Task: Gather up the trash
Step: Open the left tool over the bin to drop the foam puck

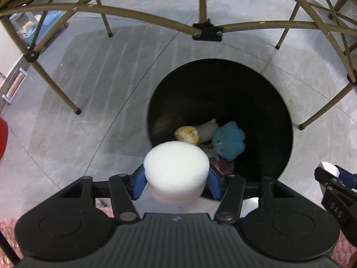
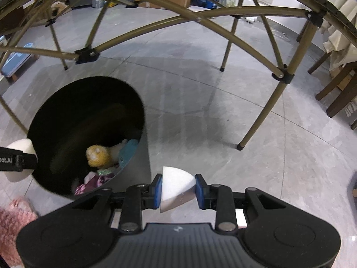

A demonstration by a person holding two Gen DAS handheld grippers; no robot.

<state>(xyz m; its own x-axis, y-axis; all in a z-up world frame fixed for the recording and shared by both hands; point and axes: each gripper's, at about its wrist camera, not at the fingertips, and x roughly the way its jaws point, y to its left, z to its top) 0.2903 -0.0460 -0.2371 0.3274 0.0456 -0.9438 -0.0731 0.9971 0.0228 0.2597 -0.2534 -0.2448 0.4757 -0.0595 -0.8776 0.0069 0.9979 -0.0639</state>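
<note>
Two handheld grippers above a grey tiled floor, near a black bin [image 1: 287, 116] under a folding metal frame.

Left gripper [image 1: 176, 178]: fingers closed onto a round white foam puck [image 1: 176, 165], held at the bin's near rim, the opening directly ahead and below.

Right gripper [image 2: 178, 188]: fingers closed onto a white foam wedge [image 2: 175, 185], hanging over bare floor, w/ the bin off to its left.

Bin already holds yellow, blue and patterned soft items.

Judgement: left is nearer the opening, so it drops first; right must shift left.
</note>
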